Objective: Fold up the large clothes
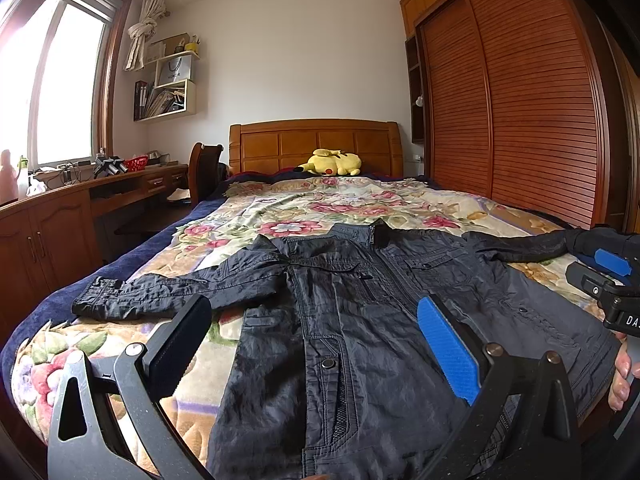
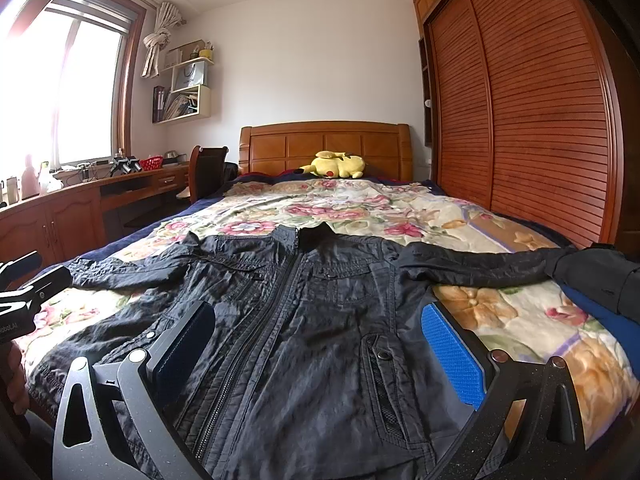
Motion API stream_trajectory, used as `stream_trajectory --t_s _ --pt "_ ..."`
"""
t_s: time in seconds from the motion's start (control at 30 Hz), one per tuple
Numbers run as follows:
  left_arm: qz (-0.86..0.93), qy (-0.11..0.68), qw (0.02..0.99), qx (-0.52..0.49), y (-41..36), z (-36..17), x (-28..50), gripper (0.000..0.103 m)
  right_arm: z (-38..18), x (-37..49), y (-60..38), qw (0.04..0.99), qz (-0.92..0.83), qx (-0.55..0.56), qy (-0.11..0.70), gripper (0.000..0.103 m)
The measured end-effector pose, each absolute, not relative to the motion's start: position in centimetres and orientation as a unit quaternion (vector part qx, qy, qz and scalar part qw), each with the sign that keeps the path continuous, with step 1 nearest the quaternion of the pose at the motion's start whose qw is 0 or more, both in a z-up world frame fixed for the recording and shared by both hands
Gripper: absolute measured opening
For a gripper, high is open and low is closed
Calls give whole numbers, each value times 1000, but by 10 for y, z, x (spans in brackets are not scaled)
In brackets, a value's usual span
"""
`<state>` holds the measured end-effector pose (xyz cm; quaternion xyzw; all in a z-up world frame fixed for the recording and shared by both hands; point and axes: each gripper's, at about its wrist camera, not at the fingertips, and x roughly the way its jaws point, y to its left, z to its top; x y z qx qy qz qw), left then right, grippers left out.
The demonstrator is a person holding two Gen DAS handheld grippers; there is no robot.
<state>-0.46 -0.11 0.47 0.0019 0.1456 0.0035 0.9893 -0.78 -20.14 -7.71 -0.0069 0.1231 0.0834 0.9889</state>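
**A:** Where's the garment?

**B:** A dark navy jacket lies spread out, front up, on the floral blanket of the bed. Its zipper is closed, its collar points toward the wooden headboard, and both sleeves are stretched out sideways. The jacket's left-hand sleeve, as seen from the foot of the bed, ends near the blue edge of the bed; the other sleeve reaches the opposite side.

**A:** And the left gripper?

**B:** The left gripper hovers over the lower half of the jacket with its fingers wide apart, holding nothing. One finger carries a blue pad; the other looks dark.

**A:** The right one?

**B:** The right gripper is likewise spread wide and empty, above the jacket's front, straddling the zipper and a snap pocket. In the left wrist view it shows at the right border, with a hand beneath it, near the jacket's hem.

**A:** Anything else on the bed?

**B:** A yellow Pikachu plush lies against the headboard. A louvered wooden wardrobe stands along one side, and a table with clutter runs under the window on the other.
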Motion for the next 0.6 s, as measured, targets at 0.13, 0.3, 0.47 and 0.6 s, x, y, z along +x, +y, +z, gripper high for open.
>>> stream_trajectory --t_s 0.13,0.3,0.47,0.6 --pt "4 145 989 3 -1 5 -5 103 -77 -8 -201 989 84 -7 122 103" --pt "4 145 989 2 -1 4 -5 103 -77 -8 -202 989 84 -7 122 103" --pt "4 145 989 3 -2 4 -5 103 -77 -8 -202 989 84 -7 123 103" --pt "4 145 989 4 -2 4 -5 103 -77 -8 -202 989 84 -6 123 103"
